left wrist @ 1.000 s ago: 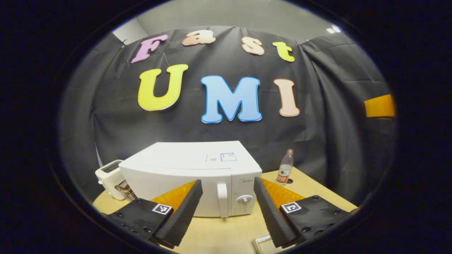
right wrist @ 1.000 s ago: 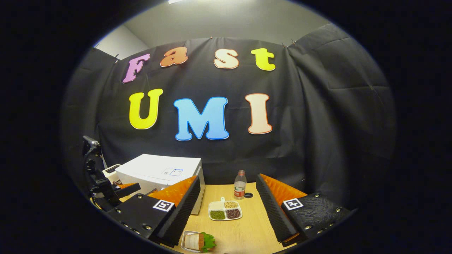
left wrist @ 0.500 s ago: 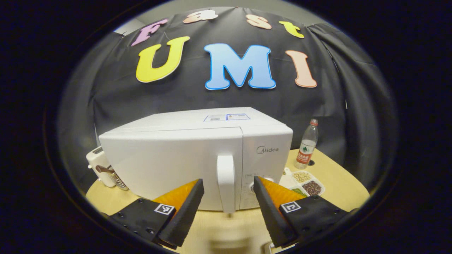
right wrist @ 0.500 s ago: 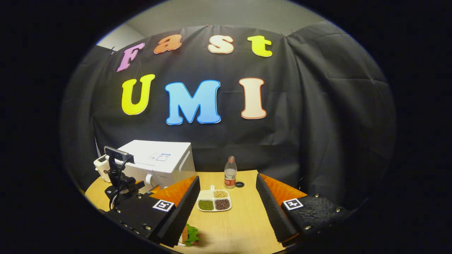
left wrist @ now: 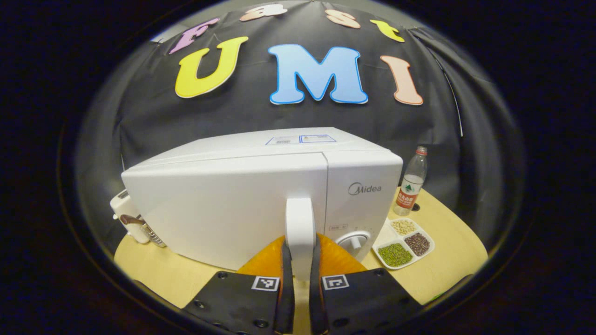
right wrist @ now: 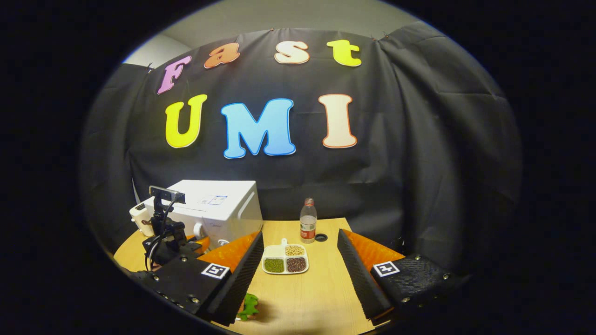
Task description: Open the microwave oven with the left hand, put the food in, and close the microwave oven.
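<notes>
The white microwave (left wrist: 223, 200) stands in front of me in the left gripper view, its door closed. My left gripper (left wrist: 300, 253) is shut on the upright white door handle (left wrist: 300, 218), one finger on each side. In the right gripper view the microwave (right wrist: 219, 204) sits at the far left of the table, with the left gripper (right wrist: 170, 237) at its front. My right gripper (right wrist: 300, 239) hangs open over the table with nothing between its fingers. The food (right wrist: 249, 304), with a green leaf showing, lies low down, partly hidden behind the right gripper's left-hand finger.
A divided dish of beans (right wrist: 285, 260) lies mid-table, right of the microwave (left wrist: 404, 237). A plastic bottle (right wrist: 307, 225) stands behind it near the wall. A cream appliance (left wrist: 125, 214) sits at the microwave's left. The round wooden table (right wrist: 321, 298) has bare room near me.
My left gripper moved up to the microwave and shut on the door handle. The right gripper drifted forward, so the food slid lower and behind its finger.
</notes>
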`<control>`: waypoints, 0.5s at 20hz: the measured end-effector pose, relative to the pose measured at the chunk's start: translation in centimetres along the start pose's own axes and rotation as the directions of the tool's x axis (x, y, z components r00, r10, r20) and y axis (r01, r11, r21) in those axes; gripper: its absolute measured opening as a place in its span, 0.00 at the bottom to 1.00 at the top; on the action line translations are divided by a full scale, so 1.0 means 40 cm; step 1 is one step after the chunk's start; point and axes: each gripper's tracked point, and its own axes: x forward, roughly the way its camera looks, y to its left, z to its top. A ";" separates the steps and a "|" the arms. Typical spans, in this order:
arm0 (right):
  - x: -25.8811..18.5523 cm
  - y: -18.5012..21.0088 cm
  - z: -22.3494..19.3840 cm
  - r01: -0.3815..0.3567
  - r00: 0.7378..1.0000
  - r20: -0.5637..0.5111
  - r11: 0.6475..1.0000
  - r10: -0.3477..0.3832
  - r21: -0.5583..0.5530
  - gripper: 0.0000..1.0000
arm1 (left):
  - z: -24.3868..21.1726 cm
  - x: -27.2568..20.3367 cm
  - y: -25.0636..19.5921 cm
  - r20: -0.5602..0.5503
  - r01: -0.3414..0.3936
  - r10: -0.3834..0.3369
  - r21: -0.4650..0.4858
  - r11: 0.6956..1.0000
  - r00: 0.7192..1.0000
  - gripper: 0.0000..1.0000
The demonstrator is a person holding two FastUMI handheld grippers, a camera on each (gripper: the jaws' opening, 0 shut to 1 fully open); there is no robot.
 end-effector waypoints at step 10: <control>-0.068 0.119 0.027 0.082 0.996 0.033 0.995 -0.083 0.049 0.96 | -0.082 -0.186 0.029 -0.093 0.194 -0.191 0.014 0.981 0.977 0.10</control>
